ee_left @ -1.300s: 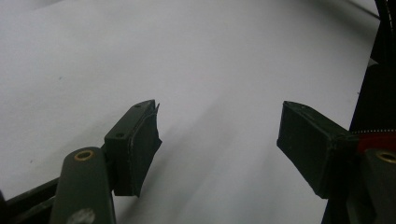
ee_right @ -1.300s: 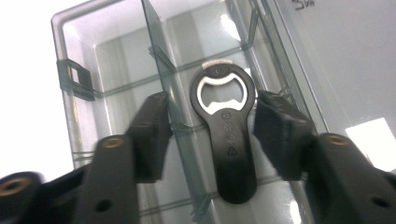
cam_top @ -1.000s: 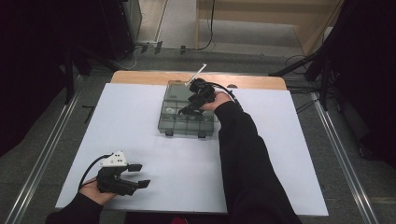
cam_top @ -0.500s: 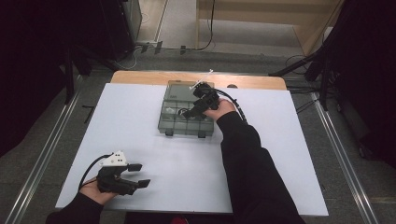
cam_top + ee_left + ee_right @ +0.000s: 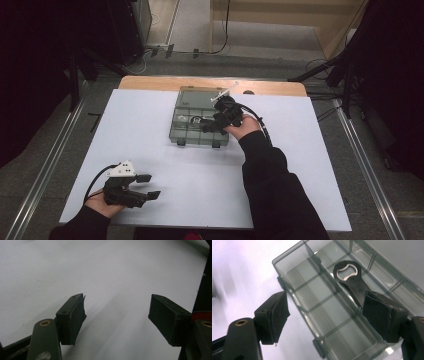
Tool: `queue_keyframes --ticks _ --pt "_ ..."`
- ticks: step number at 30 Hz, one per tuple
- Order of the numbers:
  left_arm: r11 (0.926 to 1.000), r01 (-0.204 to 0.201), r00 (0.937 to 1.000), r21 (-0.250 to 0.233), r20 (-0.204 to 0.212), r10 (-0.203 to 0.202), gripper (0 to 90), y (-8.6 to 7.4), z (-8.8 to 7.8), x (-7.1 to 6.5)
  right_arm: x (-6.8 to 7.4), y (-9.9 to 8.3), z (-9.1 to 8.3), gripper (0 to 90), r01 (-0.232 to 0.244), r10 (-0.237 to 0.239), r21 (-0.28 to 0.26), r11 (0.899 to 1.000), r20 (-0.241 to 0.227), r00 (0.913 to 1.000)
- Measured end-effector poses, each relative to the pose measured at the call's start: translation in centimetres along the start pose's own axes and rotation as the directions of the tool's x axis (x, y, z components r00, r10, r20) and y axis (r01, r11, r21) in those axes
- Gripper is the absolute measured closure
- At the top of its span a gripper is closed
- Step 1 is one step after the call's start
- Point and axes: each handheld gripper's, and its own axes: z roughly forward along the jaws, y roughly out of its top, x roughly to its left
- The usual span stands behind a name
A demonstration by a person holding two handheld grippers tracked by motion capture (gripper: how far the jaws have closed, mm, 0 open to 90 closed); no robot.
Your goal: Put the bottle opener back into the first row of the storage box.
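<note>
A clear grey compartment box (image 5: pixel 186 131) lies open at the middle back of the white table top (image 5: pixel 150 135). In the right gripper view the box (image 5: pixel 317 315) has several dividers, and a black bottle opener (image 5: pixel 356 287) lies in one long compartment. My right gripper (image 5: pixel 206 126) hovers over the box's near right part. Its jaws (image 5: pixel 325 305) stand open with nothing held between them. Near the front left edge my left gripper (image 5: pixel 150 186) stays open a little above the sheet. Bare white surface lies between its pads (image 5: pixel 117 306).
A strip of wooden table edge (image 5: pixel 150 82) runs behind the white sheet. Metal rails (image 5: pixel 370 175) flank the table on both sides. Cables (image 5: pixel 220 47) lie on the floor beyond. The person's right sleeve (image 5: pixel 275 195) crosses the sheet's right half.
The right hand has drawn its gripper from the box's far part toward its near edge, jaws still open. The left hand has not moved.
</note>
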Motion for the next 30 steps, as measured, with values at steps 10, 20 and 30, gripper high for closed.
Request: queue_keyframes --ticks 10,20,30 --pt "1.0000 0.004 1.0000 -0.001 -0.005 -0.004 28.7 0.0 0.0 0.0 1.1 -2.0 -1.0 22.3 0.015 -0.015 0.004 1.000 0.001 0.9999" --pt "1.0000 0.004 0.9999 0.004 -0.010 -0.004 28.7 0.0 0.1 0.1 2.4 -4.6 -1.8 23.1 0.037 -0.037 -0.006 0.999 -0.005 0.9993" --pt "1.0000 0.008 0.9999 -0.002 -0.011 -0.008 28.7 0.0 0.0 0.2 3.6 -6.9 -2.0 23.9 0.064 -0.064 -0.018 0.998 -0.020 0.9978"
